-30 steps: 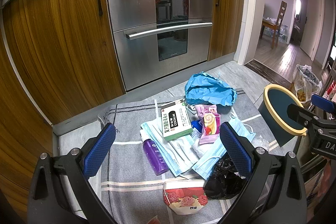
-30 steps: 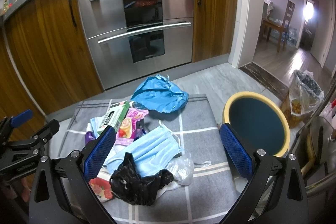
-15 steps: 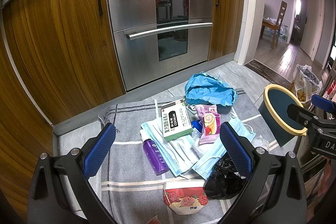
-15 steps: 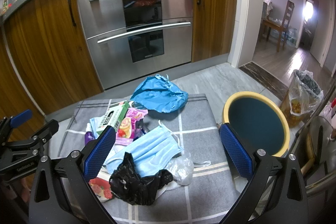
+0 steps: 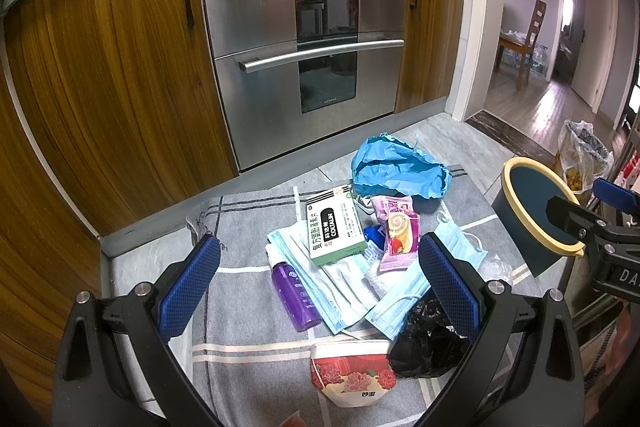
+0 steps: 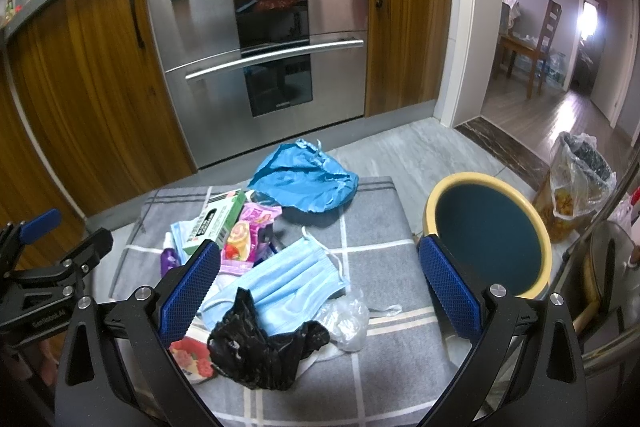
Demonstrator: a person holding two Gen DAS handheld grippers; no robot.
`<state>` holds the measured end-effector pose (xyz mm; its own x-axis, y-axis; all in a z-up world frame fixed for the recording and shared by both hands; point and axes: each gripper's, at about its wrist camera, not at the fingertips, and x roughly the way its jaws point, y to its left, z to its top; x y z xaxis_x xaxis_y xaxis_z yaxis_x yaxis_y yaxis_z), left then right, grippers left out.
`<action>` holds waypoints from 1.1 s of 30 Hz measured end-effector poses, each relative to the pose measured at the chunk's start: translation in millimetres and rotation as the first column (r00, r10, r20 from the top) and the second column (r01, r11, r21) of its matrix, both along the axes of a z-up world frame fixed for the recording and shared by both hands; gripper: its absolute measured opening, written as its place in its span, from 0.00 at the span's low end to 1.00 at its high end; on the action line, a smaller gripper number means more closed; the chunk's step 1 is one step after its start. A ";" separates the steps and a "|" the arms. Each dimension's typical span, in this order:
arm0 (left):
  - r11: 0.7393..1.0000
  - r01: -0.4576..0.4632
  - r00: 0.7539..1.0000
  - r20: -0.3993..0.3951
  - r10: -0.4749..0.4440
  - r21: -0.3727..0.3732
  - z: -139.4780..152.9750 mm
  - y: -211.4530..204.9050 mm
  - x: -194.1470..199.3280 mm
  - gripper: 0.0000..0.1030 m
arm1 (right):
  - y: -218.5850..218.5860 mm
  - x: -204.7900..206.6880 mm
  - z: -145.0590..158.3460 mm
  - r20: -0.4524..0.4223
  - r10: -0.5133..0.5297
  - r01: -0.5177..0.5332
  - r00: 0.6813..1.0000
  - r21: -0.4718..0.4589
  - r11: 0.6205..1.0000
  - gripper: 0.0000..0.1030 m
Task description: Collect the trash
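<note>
A steel oven [image 6: 264, 67] sits between wooden cabinets [image 5: 100, 75] at the back of the kitchen floor. In front of it a grey checked mat [image 6: 372, 235] lies on the floor and carries the trash. Just off the mat's right edge stands a dark bin [image 6: 486, 239] with a yellow rim, its mouth open.

At the far side of the mat is a crumpled blue bag [image 5: 398, 169]. Nearer, in a loose heap, lie pale blue face masks [image 6: 292, 285], with a green-and-white box [image 5: 334, 227] resting on some of them, a pink snack wrapper [image 5: 400, 237] just beside the box, and a purple bottle [image 5: 294, 291] on the heap's left. A crumpled black bag [image 6: 260, 347] and a red flowered paper cup [image 5: 352, 379] lie at the near edge.

The left tool [image 5: 320, 291] hovers above the heap, fingers spread wide and empty. The right tool [image 6: 320, 291] hangs over the black bag and masks, likewise spread and holding nothing.
</note>
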<state>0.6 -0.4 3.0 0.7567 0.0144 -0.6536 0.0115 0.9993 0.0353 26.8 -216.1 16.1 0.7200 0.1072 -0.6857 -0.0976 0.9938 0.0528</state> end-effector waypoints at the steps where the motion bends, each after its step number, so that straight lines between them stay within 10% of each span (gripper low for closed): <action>1: 1.000 0.001 1.000 -0.001 -0.001 0.002 -0.6 -0.4 0.3 0.95 | -0.7 -0.8 -0.2 0.000 0.000 0.000 1.000 -0.001 1.000 0.96; 20: 0.998 0.045 0.999 -0.001 -0.045 0.045 -4.9 -13.9 -0.6 0.95 | 2.9 1.7 2.5 -0.002 0.032 -0.032 0.999 0.002 0.999 0.96; 33: 0.999 0.035 0.999 0.002 -0.035 -0.015 8.6 5.9 55.5 0.95 | -5.3 103.0 13.9 0.050 -0.033 0.035 0.998 -0.032 0.999 0.96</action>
<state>56.1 5.5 11.6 0.7574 -0.0222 -0.6526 0.0468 0.9987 0.0203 129.8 -221.4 30.1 0.7561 0.0604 -0.6516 -0.0656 0.9977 0.0164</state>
